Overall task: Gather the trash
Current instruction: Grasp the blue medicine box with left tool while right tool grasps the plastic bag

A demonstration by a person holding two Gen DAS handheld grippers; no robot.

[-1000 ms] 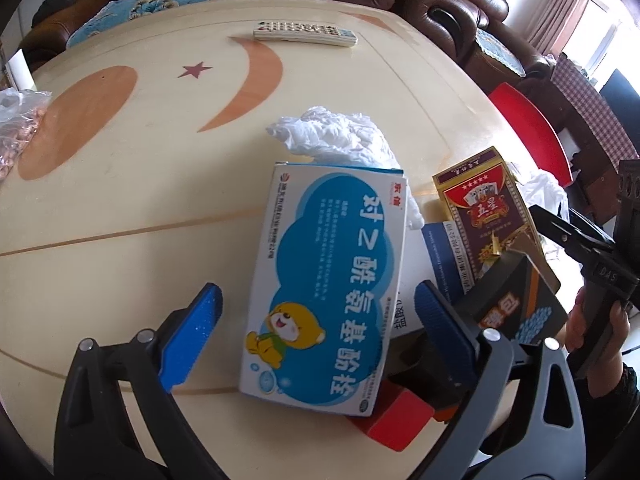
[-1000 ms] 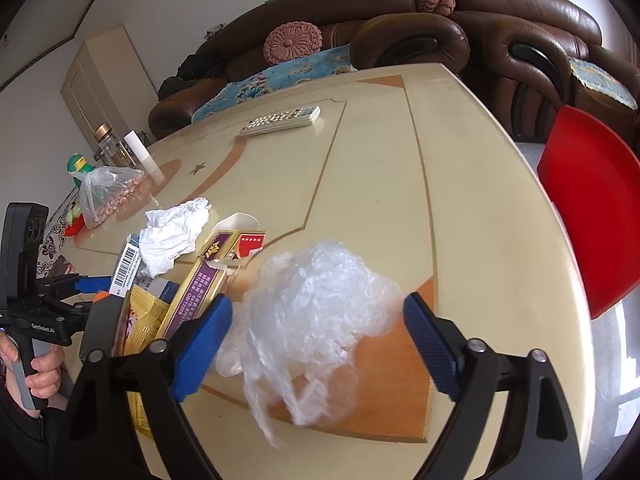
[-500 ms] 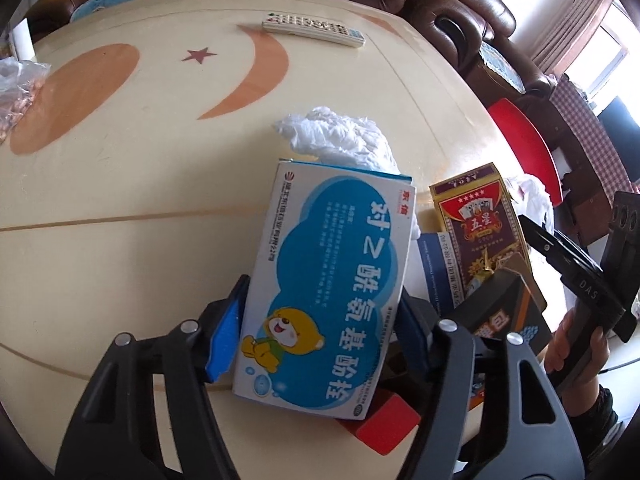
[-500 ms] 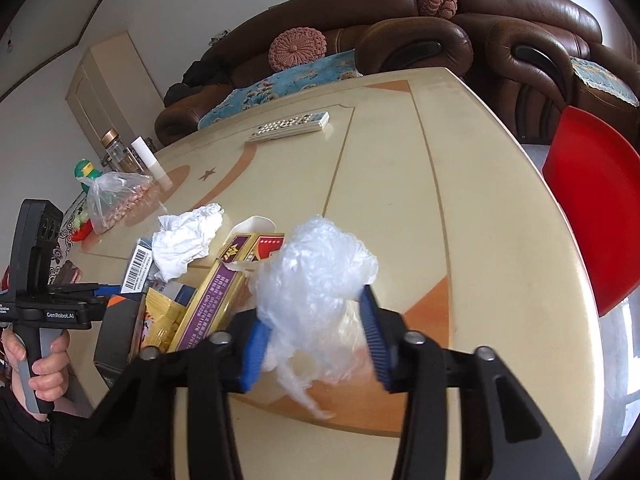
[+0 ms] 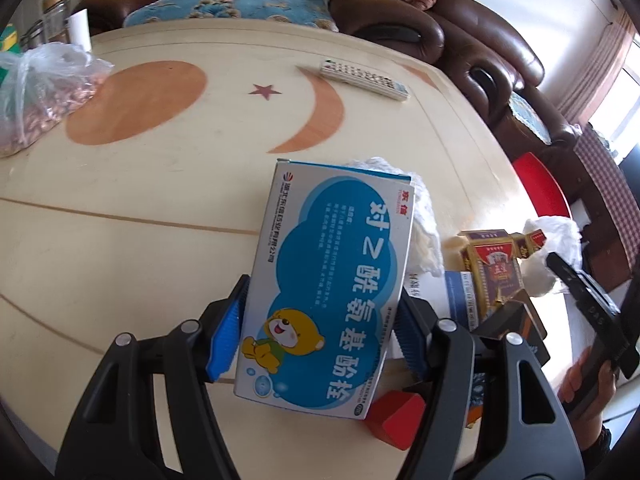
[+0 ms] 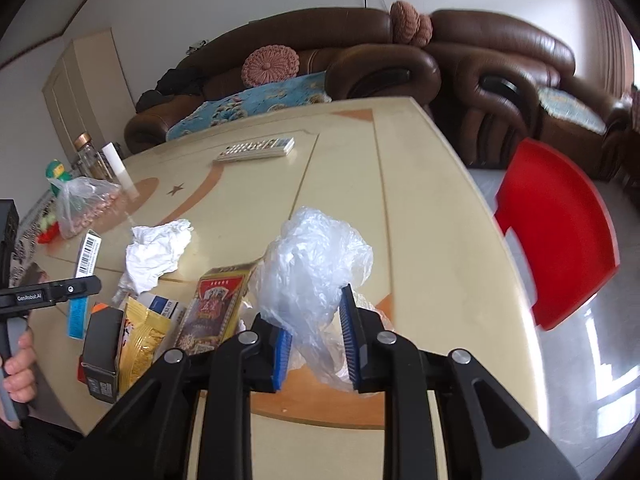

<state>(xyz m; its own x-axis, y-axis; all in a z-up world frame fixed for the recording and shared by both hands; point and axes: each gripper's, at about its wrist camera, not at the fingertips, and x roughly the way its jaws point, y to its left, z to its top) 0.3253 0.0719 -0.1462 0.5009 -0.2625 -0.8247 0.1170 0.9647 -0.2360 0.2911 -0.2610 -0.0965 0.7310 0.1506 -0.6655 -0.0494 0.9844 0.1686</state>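
Left gripper (image 5: 320, 332): clenched on the near end of the blue-and-white medicine box (image 5: 328, 280), pads on both long edges.
Medicine box: tilted up off the table (image 5: 160, 200), over the crumpled tissue (image 5: 424, 232).
Right gripper (image 6: 316, 332): jaws have just been closing, now squeezing the clear plastic bag (image 6: 316, 264).
Plastic bag: bunched between the pads, beside the red card box (image 6: 212, 304).
Change: a second ago both grippers stood wide around their items; now both grip.

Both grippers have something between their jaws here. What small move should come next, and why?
Probably lift both clear of the table: the left gripper clamps the blue medicine box, and the right gripper, jaws just closing, squeezes the crumpled plastic bag. No bin is visible.
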